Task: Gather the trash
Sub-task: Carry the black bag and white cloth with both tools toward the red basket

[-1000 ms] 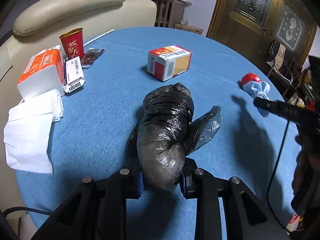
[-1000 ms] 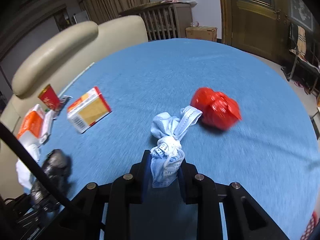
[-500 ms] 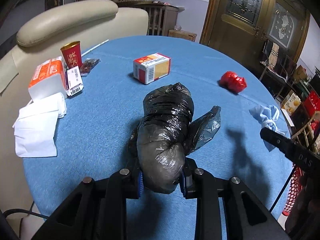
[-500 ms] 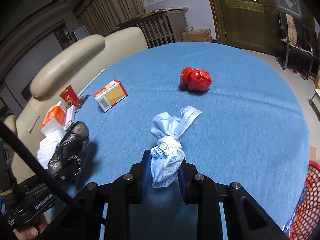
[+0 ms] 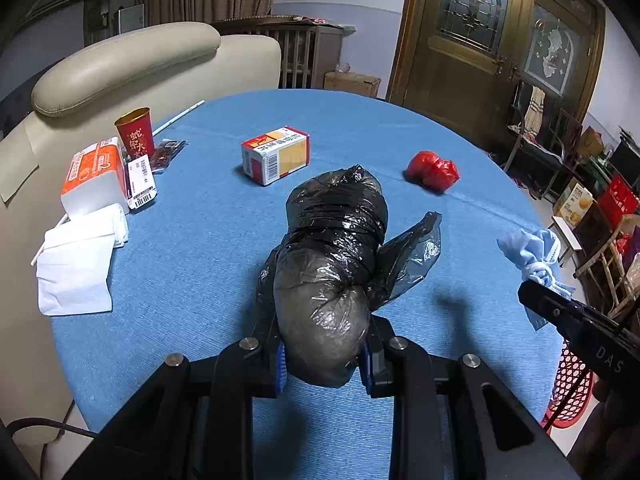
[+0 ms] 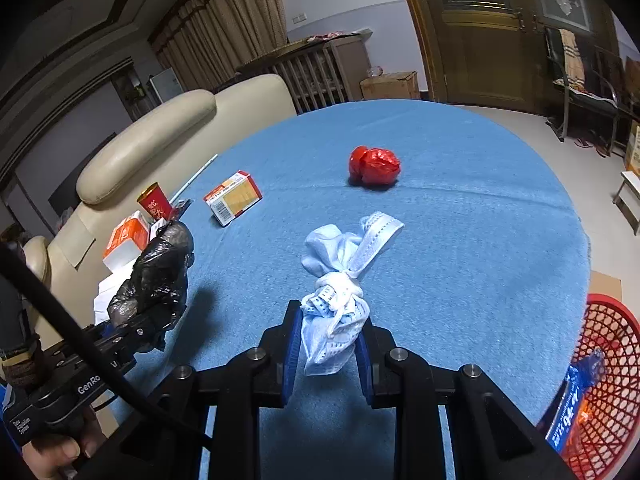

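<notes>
Trash in both grippers right now — black plastic bag bundle (image 5: 332, 276) pinched between the left gripper's (image 5: 323, 364) blue pads, jaws clamped tight on its lower end, loose flap sticking out to the right. Held up off the blue tablecloth (image 5: 200, 240), casting a shadow below. Same bundle visible from the right wrist view (image 6: 158, 276), off to the left.

Right gripper (image 6: 327, 354) squeezed shut on a knotted light-blue face mask wad (image 6: 340, 280), ear strap looping up and to the right. Also lifted clear of the cloth.

Left on the table: red crumpled bag (image 5: 432, 170) toward the far right side, well apart from both grippers. Orange-and-white carton (image 5: 276, 155) lying near the middle-far area. Over at the left edge — red paper cup (image 5: 135, 136) standing upright, tissue pack (image 5: 94, 176) just beside it, barcode-labelled packet (image 5: 140, 180) leaning against the pack, white folded napkins (image 5: 78, 264) nearer the camera.

Red mesh basket (image 6: 600, 380) down on the floor past the table's right edge, something blue with print inside. Beige leather sofa (image 5: 120, 64) behind the table on the left, wooden door (image 5: 480, 52) at the back.
</notes>
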The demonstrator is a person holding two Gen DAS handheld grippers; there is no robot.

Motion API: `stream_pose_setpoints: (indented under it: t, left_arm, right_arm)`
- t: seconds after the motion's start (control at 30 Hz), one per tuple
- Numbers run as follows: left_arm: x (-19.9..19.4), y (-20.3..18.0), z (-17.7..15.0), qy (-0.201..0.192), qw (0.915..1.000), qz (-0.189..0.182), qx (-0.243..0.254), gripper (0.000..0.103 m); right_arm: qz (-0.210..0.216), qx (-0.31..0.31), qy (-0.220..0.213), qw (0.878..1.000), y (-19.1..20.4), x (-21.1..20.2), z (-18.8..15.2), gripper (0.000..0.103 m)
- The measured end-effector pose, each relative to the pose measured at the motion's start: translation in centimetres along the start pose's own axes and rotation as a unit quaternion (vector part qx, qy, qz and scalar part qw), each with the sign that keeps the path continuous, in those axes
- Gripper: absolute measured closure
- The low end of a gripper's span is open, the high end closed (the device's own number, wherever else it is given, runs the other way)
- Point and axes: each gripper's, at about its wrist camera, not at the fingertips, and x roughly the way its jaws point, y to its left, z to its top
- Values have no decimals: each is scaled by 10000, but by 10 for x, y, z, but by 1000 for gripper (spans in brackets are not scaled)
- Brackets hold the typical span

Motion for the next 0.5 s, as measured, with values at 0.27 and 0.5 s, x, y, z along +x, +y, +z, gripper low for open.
stream_pose_setpoints:
  t: [0.27, 0.5]
  left_arm:
    - [-2, -4, 1, -24, 10000, -26, 14, 74]
    - [0, -3, 0, -3, 10000, -28, -12, 74]
  right_arm:
    - [-20, 106, -17, 9999, -8, -6, -5, 76]
    - [-29, 161, -19, 9999, -11, -6, -8, 76]
